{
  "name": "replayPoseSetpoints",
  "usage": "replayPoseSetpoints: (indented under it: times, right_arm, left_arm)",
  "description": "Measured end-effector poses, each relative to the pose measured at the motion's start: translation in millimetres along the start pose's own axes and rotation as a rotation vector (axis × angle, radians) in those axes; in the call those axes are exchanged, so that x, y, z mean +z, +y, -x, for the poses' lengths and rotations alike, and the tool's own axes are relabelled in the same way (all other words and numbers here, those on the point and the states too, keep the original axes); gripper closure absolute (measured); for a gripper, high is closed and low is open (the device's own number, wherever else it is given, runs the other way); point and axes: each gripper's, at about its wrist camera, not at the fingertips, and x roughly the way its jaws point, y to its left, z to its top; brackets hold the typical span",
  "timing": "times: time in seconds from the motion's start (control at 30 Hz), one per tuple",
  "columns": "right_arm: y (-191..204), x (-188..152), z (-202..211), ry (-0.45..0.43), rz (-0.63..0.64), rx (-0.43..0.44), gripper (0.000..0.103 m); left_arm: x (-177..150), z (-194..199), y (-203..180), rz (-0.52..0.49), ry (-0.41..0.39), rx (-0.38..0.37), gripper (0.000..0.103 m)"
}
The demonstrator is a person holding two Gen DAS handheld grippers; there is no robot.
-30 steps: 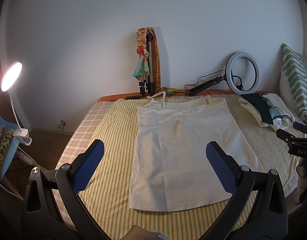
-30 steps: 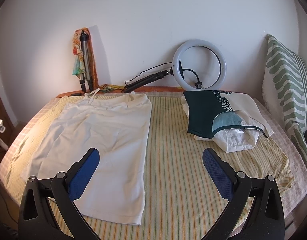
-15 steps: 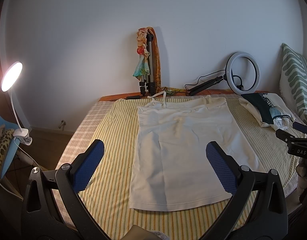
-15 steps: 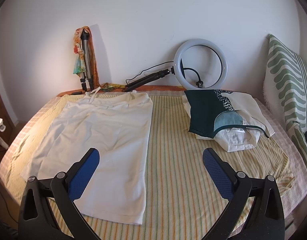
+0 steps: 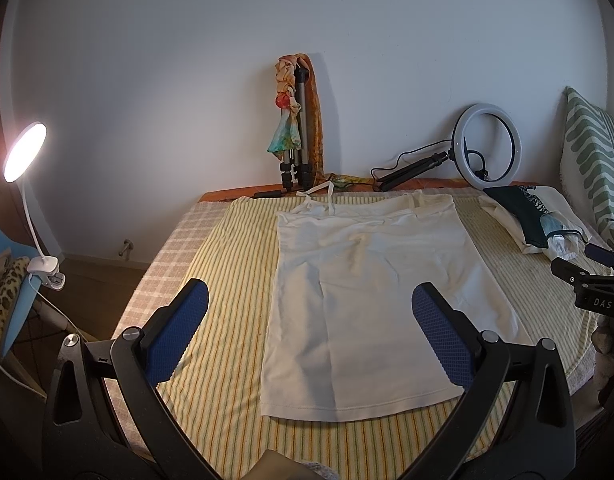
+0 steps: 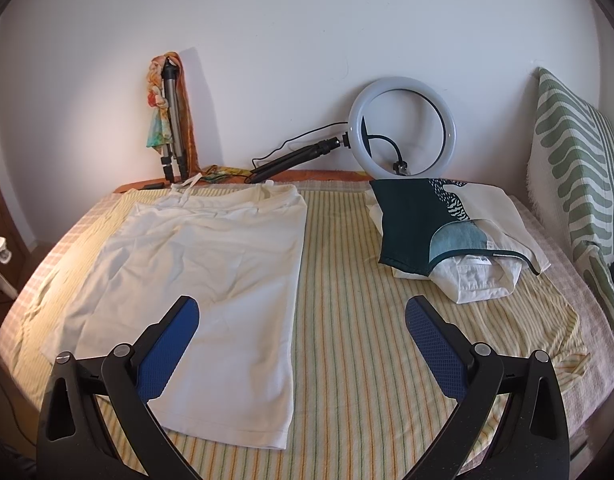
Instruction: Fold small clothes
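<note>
A cream strappy top lies flat on the striped bed cover, straps toward the wall, hem toward me. It also shows in the right wrist view. My left gripper is open and empty, held above the hem end of the top. My right gripper is open and empty, held above the top's right edge and the bare cover. The right gripper's tip also shows at the right edge of the left wrist view.
A pile of clothes with a dark green printed piece lies at the back right. A ring light and a tripod with a scarf stand by the wall. A green patterned pillow is at right. A lit clip lamp is at left.
The right wrist view has shifted slightly, with the scene drifting right and down. The left gripper and the top have not visibly moved.
</note>
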Motion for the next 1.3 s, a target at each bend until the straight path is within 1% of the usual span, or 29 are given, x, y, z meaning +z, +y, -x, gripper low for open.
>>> replayPoseSetpoints:
  times: [0.43, 0.6, 0.73, 0.77, 0.83, 0.9, 0.97, 1.0, 1.03, 1.07, 1.1, 1.13, 1.17, 1.2, 1.3]
  right_arm:
    - [7, 0, -4, 0.012, 0.002, 0.002, 0.000]
    - [13, 5, -3, 0.015, 0.000, 0.008, 0.001]
    - [19, 13, -1, 0.022, 0.003, 0.031, 0.001]
    - [23, 15, -1, 0.027, 0.018, 0.052, 0.001]
    - [30, 18, -1, 0.030, 0.047, 0.060, 0.001]
    - [39, 22, -2, 0.022, 0.085, 0.066, 0.001]
    - [46, 31, -6, 0.030, 0.091, 0.101, 0.013]
    - [49, 36, -9, 0.042, 0.083, 0.131, 0.015]
    - [52, 42, -13, 0.054, 0.070, 0.161, 0.022]
    - [56, 49, -18, 0.069, 0.054, 0.196, 0.029]
    - [63, 57, -24, 0.084, 0.043, 0.234, 0.031]
    - [68, 63, -28, 0.092, 0.040, 0.259, 0.037]
    - [77, 70, -34, 0.099, 0.045, 0.283, 0.039]
    - [86, 77, -40, 0.102, 0.058, 0.300, 0.040]
    - [114, 94, -59, 0.125, 0.102, 0.354, 0.040]
  left_arm:
    - [-7, -4, 10, 0.007, 0.018, 0.017, 0.000]
    - [-14, -11, 24, 0.030, 0.037, 0.039, 0.000]
    - [-24, -20, 44, 0.098, 0.080, -0.019, 0.000]
    - [-27, -21, 48, 0.107, 0.085, -0.023, 0.000]
    - [-33, -23, 53, 0.111, 0.093, -0.022, 0.003]
    - [-39, -27, 57, 0.124, 0.116, -0.041, 0.005]
    - [-46, -34, 64, 0.158, 0.156, -0.070, 0.011]
    - [-49, -38, 68, 0.179, 0.181, -0.090, 0.018]
    - [-52, -41, 72, 0.201, 0.204, -0.108, 0.026]
    - [-56, -46, 76, 0.223, 0.226, -0.124, 0.029]
    - [-59, -50, 79, 0.243, 0.246, -0.137, 0.034]
    - [-62, -54, 81, 0.261, 0.266, -0.151, 0.038]
    - [-65, -57, 84, 0.276, 0.284, -0.163, 0.040]
    - [-68, -61, 85, 0.291, 0.301, -0.172, 0.043]
    - [-76, -73, 89, 0.330, 0.349, -0.201, 0.043]
